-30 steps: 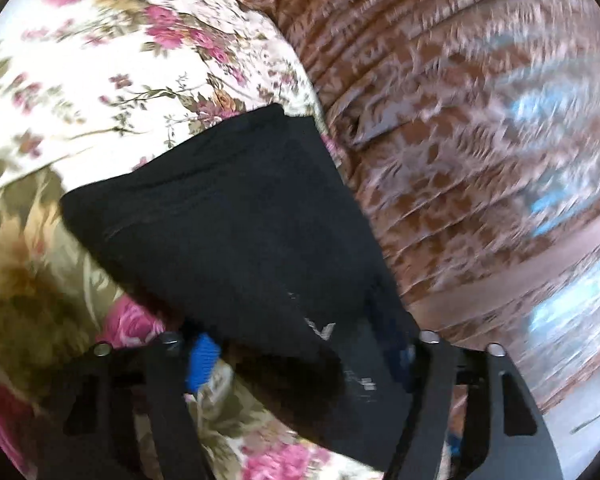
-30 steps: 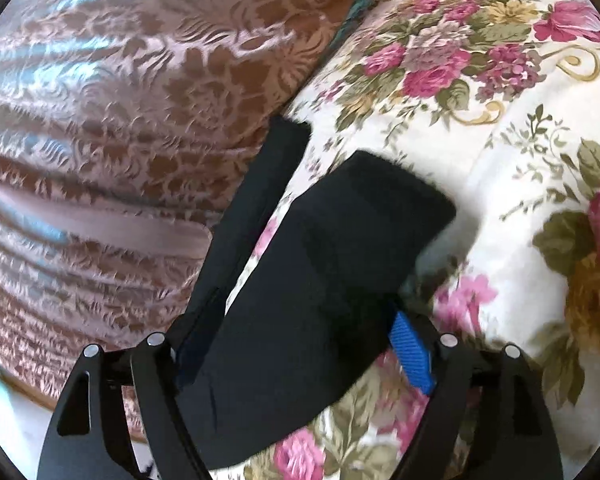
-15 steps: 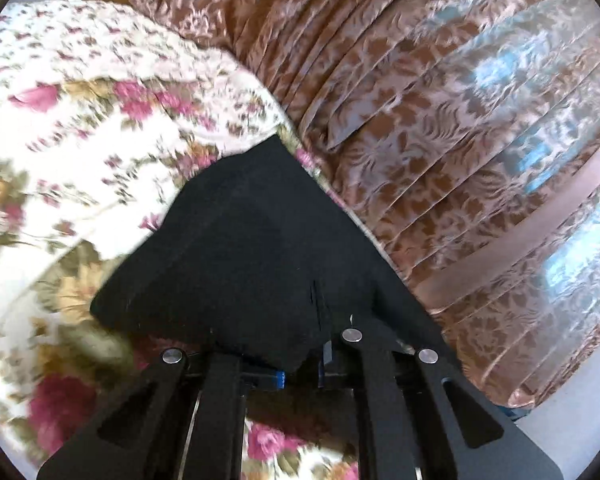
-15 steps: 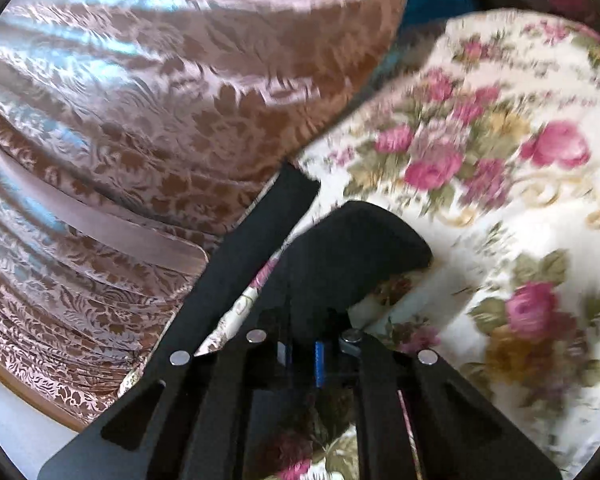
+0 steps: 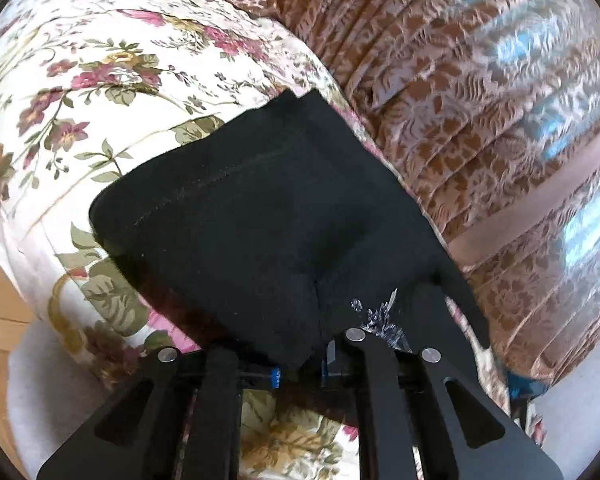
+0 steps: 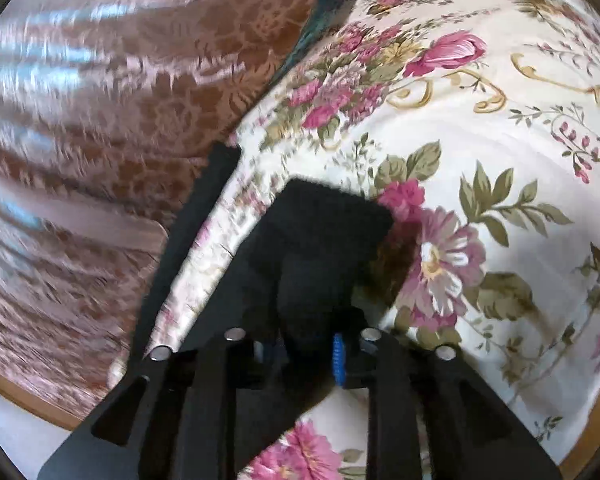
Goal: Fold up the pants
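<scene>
Two hand-held grippers, each seen from its own wrist camera, angle downward over a bed with a floral bedspread (image 5: pixel 100 92); no hand or sleeve appears in either view.

The left gripper (image 5: pixel 300 364) points down at the black pants (image 5: pixel 268 216). A bunched edge of the dark fabric sits between its blue-tipped fingers (image 5: pixel 277 378). The jaws stand narrowly apart and are opening, with the cloth pinched between them. The pants spread away from the gripper across the bedspread, a stitched seam running across them, their far corner near the bedspread's edge beside a brown patterned curtain (image 5: pixel 480 120).

The right gripper (image 6: pixel 300 354) also tilts down, gripping a thicker folded bundle of the same black pants (image 6: pixel 320 240). Its blue pad (image 6: pixel 338 360) presses the right side of the bundle. These jaws are a little wider than the left pair and are opening too, with fabric between them.

There are no containers in view.

Only the right view shows a long black strip of the pants (image 6: pixel 188 248) trailing along the bedspread's (image 6: pixel 480 140) edge beside the curtain (image 6: pixel 120 100), and something teal (image 6: pixel 320 12) beyond the bedspread. Only the left view shows the seam and a small silvery print (image 5: pixel 380 316) on the fabric near the gripper.
</scene>
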`<state>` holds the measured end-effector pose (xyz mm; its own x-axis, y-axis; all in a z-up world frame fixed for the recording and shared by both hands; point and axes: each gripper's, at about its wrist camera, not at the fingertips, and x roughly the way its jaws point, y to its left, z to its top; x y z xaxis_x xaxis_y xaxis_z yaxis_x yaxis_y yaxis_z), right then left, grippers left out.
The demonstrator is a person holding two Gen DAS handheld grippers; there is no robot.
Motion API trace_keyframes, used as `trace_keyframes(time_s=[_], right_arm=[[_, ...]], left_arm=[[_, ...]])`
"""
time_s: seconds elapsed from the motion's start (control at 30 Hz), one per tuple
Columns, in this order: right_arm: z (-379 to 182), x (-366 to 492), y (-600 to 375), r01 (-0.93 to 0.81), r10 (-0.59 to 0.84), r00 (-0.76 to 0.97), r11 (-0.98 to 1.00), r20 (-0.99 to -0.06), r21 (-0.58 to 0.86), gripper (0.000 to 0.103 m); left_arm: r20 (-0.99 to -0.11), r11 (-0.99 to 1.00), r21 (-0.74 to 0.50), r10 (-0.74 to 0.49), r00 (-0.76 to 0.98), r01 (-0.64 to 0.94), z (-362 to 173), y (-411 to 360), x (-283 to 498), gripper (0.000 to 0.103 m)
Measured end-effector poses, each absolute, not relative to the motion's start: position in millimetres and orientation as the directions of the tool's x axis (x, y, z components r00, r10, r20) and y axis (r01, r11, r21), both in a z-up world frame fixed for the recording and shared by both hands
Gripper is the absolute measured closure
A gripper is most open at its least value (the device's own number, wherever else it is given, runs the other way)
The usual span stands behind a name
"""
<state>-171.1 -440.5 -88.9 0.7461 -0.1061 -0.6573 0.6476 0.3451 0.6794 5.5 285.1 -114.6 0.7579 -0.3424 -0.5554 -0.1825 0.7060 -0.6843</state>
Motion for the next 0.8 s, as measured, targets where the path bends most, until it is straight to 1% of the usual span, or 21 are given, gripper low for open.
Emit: trace_keyframes(time_s=[0.03,0.07,0.1,0.13,0.17,0.2,0.23,0.27,0.3,0.33,0.37,0.43,0.5,0.53,0.6,0.63,0.7,0.73,0.77,0.8], right_arm=[[-85.1,-172.1,-444.0,0.657,-0.128,0.740,0.346,-0.660,0.670,0.077],[-81.9,-171.5,-445.7,0.659,-0.136,0.739,0.355,-0.660,0.664,0.075],[-78.2,-170.2,-447.2,0.657,-0.140,0.739,0.369,-0.659,0.658,0.082],[-74.0,-168.5,-447.0,0.658,-0.149,0.736,0.385,-0.660,0.647,0.088],[-66.6,-166.1,-445.4,0.661,-0.172,0.730,0.425,-0.662,0.618,0.090],[-61.9,-164.2,-443.6,0.666,-0.193,0.722,0.453,-0.664,0.593,0.091],[-57.7,-162.7,-441.0,0.682,-0.220,0.703,0.477,-0.676,0.554,0.091],[-57.9,-161.7,-439.4,0.698,-0.234,0.685,0.481,-0.690,0.530,0.090],[-60.1,-160.7,-438.2,0.732,-0.259,0.647,0.475,-0.717,0.489,0.085],[-62.3,-160.8,-437.2,0.780,-0.299,0.589,0.453,-0.751,0.431,0.083],[-63.6,-162.0,-434.9,0.809,-0.332,0.553,0.432,-0.764,0.398,0.083],[-58.2,-158.4,-426.5,0.823,-0.383,0.535,0.437,-0.753,0.362,0.080],[-42.4,-146.9,-410.5,0.847,-0.482,0.482,0.471,-0.732,0.248,0.076],[-36.8,-143.1,-405.8,0.851,-0.510,0.472,0.478,-0.719,0.220,0.075],[-19.3,-133.1,-395.0,0.858,-0.577,0.467,0.478,-0.669,0.187,0.066],[-12.7,-129.7,-391.1,0.866,-0.602,0.462,0.465,-0.651,0.184,0.063],[-1.7,-124.2,-387.2,0.881,-0.641,0.455,0.427,-0.619,0.205,0.049],[0.8,-122.5,-389.1,0.891,-0.654,0.441,0.399,-0.615,0.215,0.046],[1.1,-122.9,-394.3,0.906,-0.664,0.418,0.349,-0.620,0.238,0.030],[0.1,-126.7,-399.7,0.924,-0.679,0.381,0.294,-0.627,0.243,0.020]], left_arm=[[-0.549,0.705,-0.686,-0.338,0.764,-0.181,-112.4,286.9,7.2,0.082],[-0.546,0.707,-0.683,-0.328,0.771,-0.183,-109.8,288.8,8.1,0.073],[-0.539,0.713,-0.674,-0.297,0.789,-0.192,-105.5,293.1,8.5,0.068],[-0.528,0.714,-0.667,-0.250,0.812,-0.214,-101.0,299.4,7.1,0.057],[-0.515,0.707,-0.669,-0.219,0.829,-0.229,-98.2,304.8,5.5,0.053],[-0.494,0.693,-0.679,-0.189,0.848,-0.241,-95.8,313.6,3.8,0.053],[-0.498,0.697,-0.669,-0.161,0.852,-0.259,-94.3,321.2,4.4,0.055],[-0.537,0.720,-0.621,-0.102,0.838,-0.310,-93.3,326.4,5.9,0.065],[-0.568,0.733,-0.583,-0.058,0.821,-0.351,-94.5,331.1,6.1,0.071],[-0.586,0.734,-0.569,-0.044,0.809,-0.372,-97.6,336.6,6.1,0.075],[-0.585,0.725,-0.583,-0.062,0.809,-0.366,-100.6,341.4,5.3,0.075],[-0.576,0.731,-0.587,-0.075,0.814,-0.348,-100.0,344.9,1.9,0.075],[-0.591,0.776,-0.523,-0.034,0.806,-0.351,-94.0,343.7,0.6,0.075],[-0.600,0.789,-0.492,-0.001,0.800,-0.368,-90.4,344.3,0.8,0.075],[-0.625,0.772,-0.432,0.116,0.772,-0.466,-84.0,352.3,-3.9,0.067],[-0.623,0.755,-0.442,0.130,0.771,-0.485,-81.9,357.5,-6.5,0.061],[-0.601,0.704,-0.505,0.128,0.789,-0.499,-77.5,369.0,-13.1,0.061],[-0.590,0.691,-0.526,0.122,0.798,-0.495,-74.2,370.9,-14.3,0.061],[-0.581,0.688,-0.539,0.114,0.806,-0.486,-70.6,370.1,-14.2,0.061],[-0.572,0.695,-0.546,0.099,0.814,-0.468,-65.5,366.5,-12.2,0.061]])
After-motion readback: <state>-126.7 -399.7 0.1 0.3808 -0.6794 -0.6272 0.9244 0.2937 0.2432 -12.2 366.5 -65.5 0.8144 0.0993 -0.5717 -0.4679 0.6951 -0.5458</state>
